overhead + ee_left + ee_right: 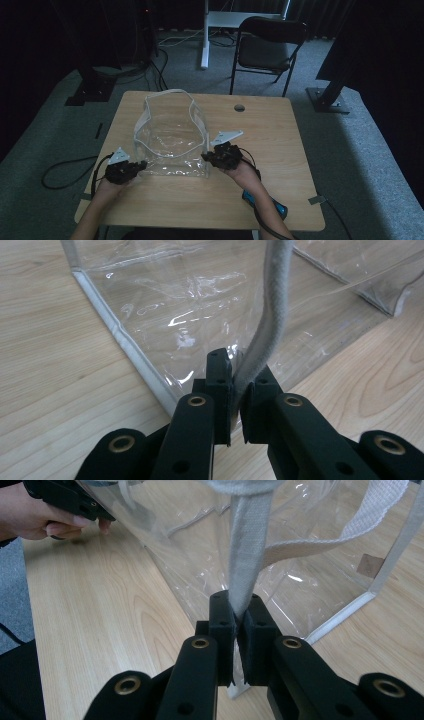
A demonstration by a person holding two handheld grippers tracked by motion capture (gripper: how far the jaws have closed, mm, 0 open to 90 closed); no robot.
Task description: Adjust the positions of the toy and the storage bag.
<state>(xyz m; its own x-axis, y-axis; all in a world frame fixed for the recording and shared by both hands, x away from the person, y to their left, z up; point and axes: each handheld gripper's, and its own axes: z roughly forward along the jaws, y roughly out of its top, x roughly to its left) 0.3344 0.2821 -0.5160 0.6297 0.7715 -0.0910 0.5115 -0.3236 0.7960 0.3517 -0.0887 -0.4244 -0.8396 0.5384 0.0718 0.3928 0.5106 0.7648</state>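
Jaws of both grippers are clamped on the white fabric edging of a clear plastic bag (172, 137) that stands open on the wooden bench (270, 175). Left gripper (136, 167) — held in the person's left hand (107, 187) — bites the bag's near left corner; its own view shows the two black jaws pressed together on a grey-white trim strip (270, 325) that rises straight up from between them, with the clear wall of the bag spread flat on the bench behind. Right gripper (207, 156) sits at the bag's near right corner, with the right hand (242, 172) behind it; in the right gripper view the jaws pinch a flat white strip of webbing (247, 545) that runs upward out of frame, and the bag's white-edged base lies just beyond. That same view catches the left hand and its gripper far off at the upper left, touching the bag's other side. Bag sits at the middle of the bench, slightly left of centre, its white handle loop (170, 92) arching over the far rim. Blue-handled tool (277, 207) lies near the bench's front right edge, beside the right forearm. Folding chair (267, 45) stands on the carpet beyond the bench.
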